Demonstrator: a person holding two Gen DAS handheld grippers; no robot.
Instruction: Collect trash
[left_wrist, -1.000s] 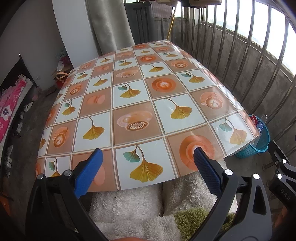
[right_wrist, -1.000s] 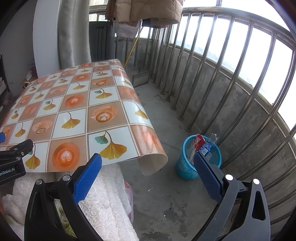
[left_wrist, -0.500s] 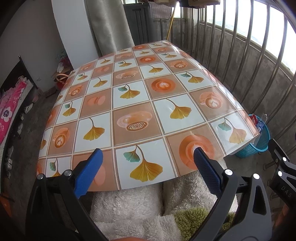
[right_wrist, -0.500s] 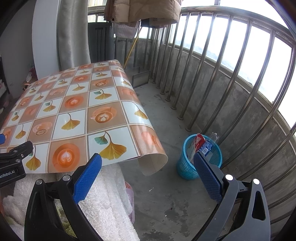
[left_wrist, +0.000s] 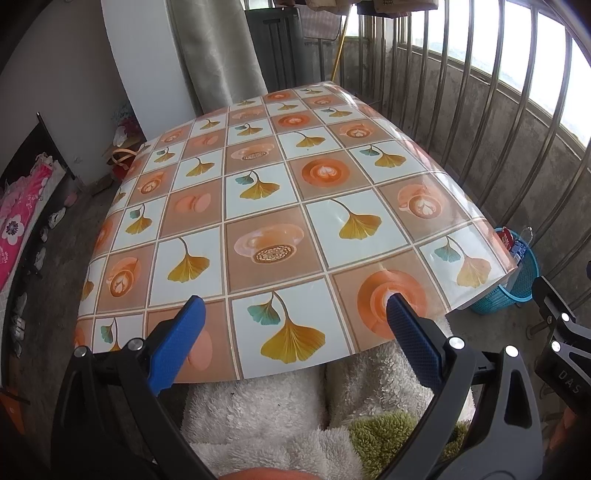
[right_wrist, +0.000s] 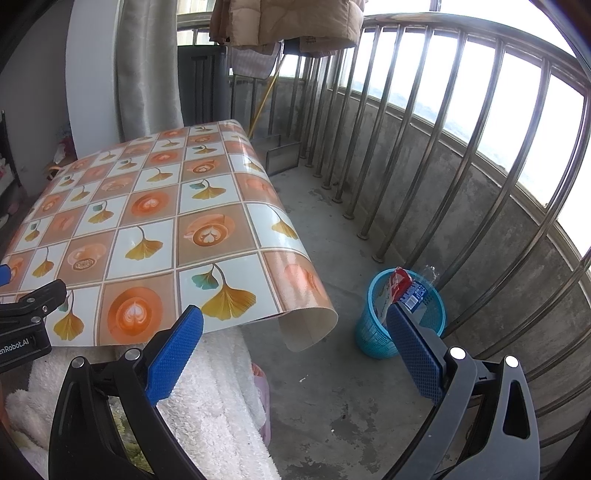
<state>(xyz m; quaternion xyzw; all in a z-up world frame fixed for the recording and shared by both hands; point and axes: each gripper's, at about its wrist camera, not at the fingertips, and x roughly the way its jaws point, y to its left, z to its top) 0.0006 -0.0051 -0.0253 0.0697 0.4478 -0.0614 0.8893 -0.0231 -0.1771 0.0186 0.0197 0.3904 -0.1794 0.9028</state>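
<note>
Change: almost nothing is moving since the earlier frames; both grippers are staying near the table's near edge.
Left gripper (left_wrist: 293, 323): fingers are standing wide, holding nothing, over the tablecloth (left_wrist: 280, 206).
Right gripper (right_wrist: 295, 339): fingers are standing wide, empty.
Trash: red wrapper (right_wrist: 399, 282) and bottle (right_wrist: 415, 293) are sitting in the blue basket (right_wrist: 369, 332) on the floor by the railing (right_wrist: 461, 155).

Both views forward — shared table (left_wrist: 280, 229)

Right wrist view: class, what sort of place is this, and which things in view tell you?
Probably a home balcony: a curved metal railing over a concrete wall, clothes hung overhead, a table with a patterned tablecloth and a blue waste basket on the concrete floor.
</note>
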